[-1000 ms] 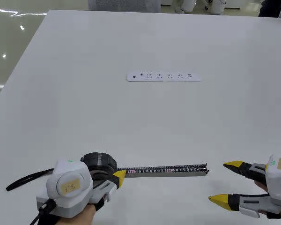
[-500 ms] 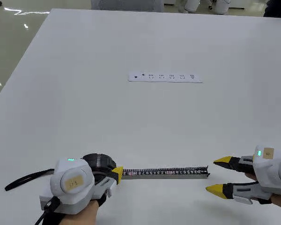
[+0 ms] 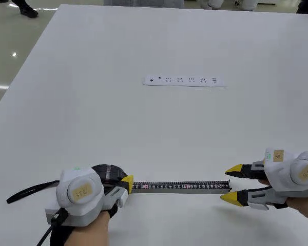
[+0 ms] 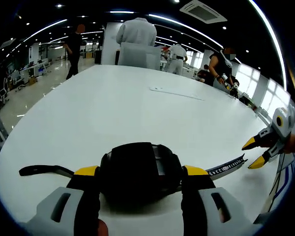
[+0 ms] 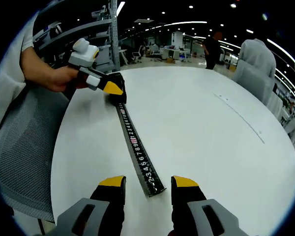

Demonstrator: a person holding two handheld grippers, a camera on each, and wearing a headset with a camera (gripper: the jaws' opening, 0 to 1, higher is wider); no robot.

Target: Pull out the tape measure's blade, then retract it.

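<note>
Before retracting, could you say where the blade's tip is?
Head view, lower right: the blade's tip lies on the table between the fingertips of the open right gripper.

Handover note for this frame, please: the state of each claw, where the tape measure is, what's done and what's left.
Left claw: shut on the tape measure case, which rests on the table.
Right claw: open, its jaws on either side of the blade's tip, not closed on it.
Done: blade drawn out, lying flat on the table.
Left: perhaps pull it further, then retract it.
</note>
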